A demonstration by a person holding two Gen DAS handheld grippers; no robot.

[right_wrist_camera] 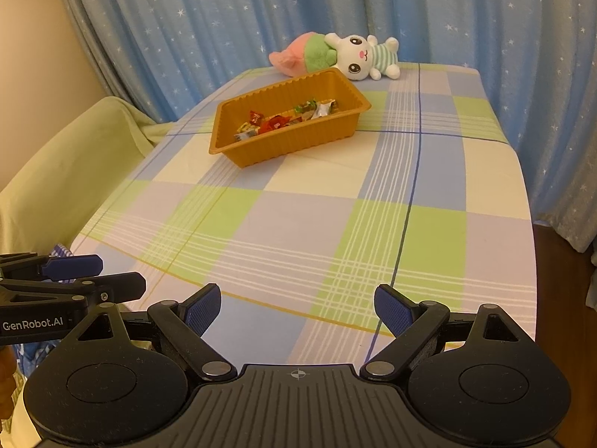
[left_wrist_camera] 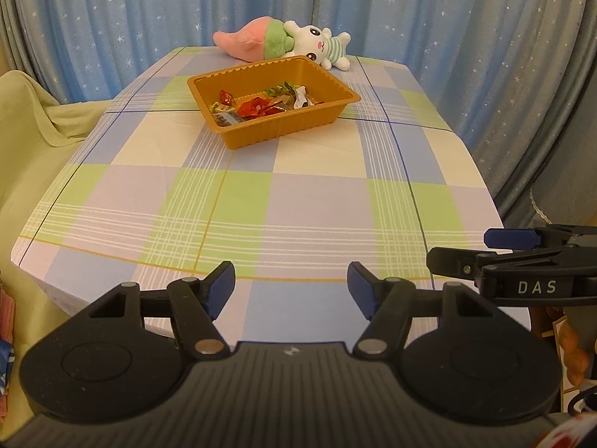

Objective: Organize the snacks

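An orange plastic tray stands on the far half of the checked table. Several wrapped snacks lie inside it. My left gripper is open and empty over the near table edge, far short of the tray. My right gripper is open and empty, also at the near edge. Each gripper shows from the side in the other's view: the right one at the right, the left one at the left.
A plush rabbit with a pink and green carrot toy lies behind the tray at the table's far edge. A green-covered seat stands left of the table. Blue star curtains hang behind.
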